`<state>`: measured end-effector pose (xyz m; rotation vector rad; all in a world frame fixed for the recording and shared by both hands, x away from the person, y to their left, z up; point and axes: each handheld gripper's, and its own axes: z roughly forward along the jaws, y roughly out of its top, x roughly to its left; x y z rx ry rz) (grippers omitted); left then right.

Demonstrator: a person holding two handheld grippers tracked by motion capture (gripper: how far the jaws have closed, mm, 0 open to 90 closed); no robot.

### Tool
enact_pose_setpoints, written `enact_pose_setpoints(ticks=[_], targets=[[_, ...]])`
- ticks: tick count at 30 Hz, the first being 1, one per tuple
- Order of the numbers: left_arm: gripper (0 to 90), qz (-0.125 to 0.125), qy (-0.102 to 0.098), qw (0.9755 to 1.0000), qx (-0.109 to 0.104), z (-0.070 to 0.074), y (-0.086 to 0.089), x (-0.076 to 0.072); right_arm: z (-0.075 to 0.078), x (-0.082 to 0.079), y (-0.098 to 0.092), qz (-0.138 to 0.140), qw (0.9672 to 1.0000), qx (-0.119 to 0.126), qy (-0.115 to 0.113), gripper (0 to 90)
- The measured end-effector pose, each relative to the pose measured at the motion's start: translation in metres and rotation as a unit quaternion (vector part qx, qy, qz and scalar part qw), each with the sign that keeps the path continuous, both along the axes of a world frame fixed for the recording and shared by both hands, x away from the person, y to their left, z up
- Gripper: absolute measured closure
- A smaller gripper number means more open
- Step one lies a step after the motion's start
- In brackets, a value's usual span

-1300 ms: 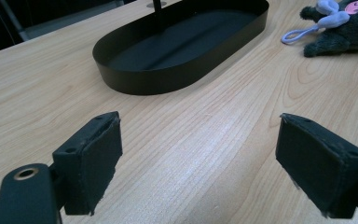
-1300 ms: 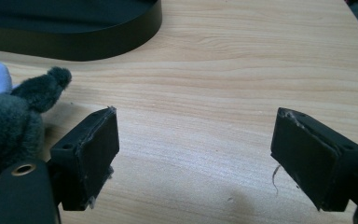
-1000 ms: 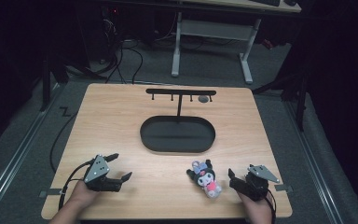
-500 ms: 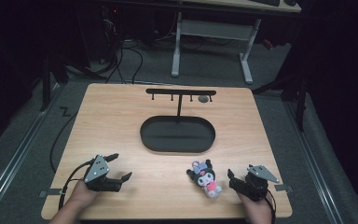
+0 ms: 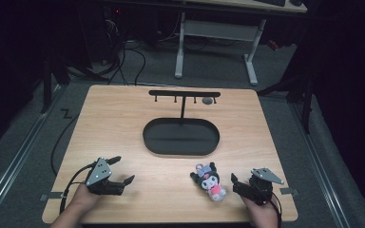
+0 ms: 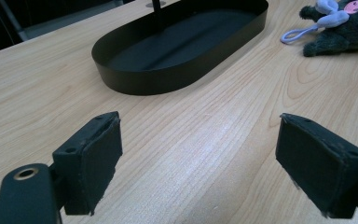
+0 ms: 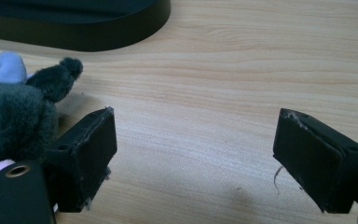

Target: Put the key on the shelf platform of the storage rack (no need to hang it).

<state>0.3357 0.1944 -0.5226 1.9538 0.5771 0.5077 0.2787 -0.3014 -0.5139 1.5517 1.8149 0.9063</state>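
A small dark grey plush toy point(image 5: 209, 181) with a pink front and a lilac loop lies on the wooden table near the front right. My right gripper point(image 5: 242, 177) rests just to its right, open, with the toy point(image 7: 14, 116) beside its left jaw and outside the gap. My left gripper point(image 5: 125, 169) sits at the front left, open and holding nothing. In the left gripper view its jaws point(image 6: 214, 158) stand wide over bare wood, with the toy point(image 6: 340, 23) far off at the upper right. The right gripper point(image 7: 196, 158) has only table between its pads.
A black oval tray point(image 5: 147, 137) lies mid-table, bearing a thin T-shaped rack point(image 5: 184, 93) with small hooks and a round piece point(image 5: 207, 100) at its right end. The tray's wall point(image 6: 168, 81) is ahead of the left gripper. Table edges are close behind both hands.
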Motion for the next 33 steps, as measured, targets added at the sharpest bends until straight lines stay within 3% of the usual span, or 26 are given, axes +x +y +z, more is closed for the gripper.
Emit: enact_pose_setpoints(ticks=[11, 17, 33], targets=[[15.4, 0.0, 0.001, 1.0, 0.001, 0.0, 0.0, 0.0, -0.003, 0.0, 0.002, -0.001, 0.9997, -0.012, 0.024, 13.3], [15.4, 0.0, 0.001, 1.0, 0.0, 0.0, 0.001, 0.0, 0.002, 0.003, 0.004, -0.009, 0.9995, -0.02, 0.022, 11.6], [15.4, -0.001, -0.001, 1.0, 0.0, 0.0, 0.001, -0.001, 0.006, 0.015, 0.0, -0.012, 0.9952, -0.029, 0.093, 15.3]])
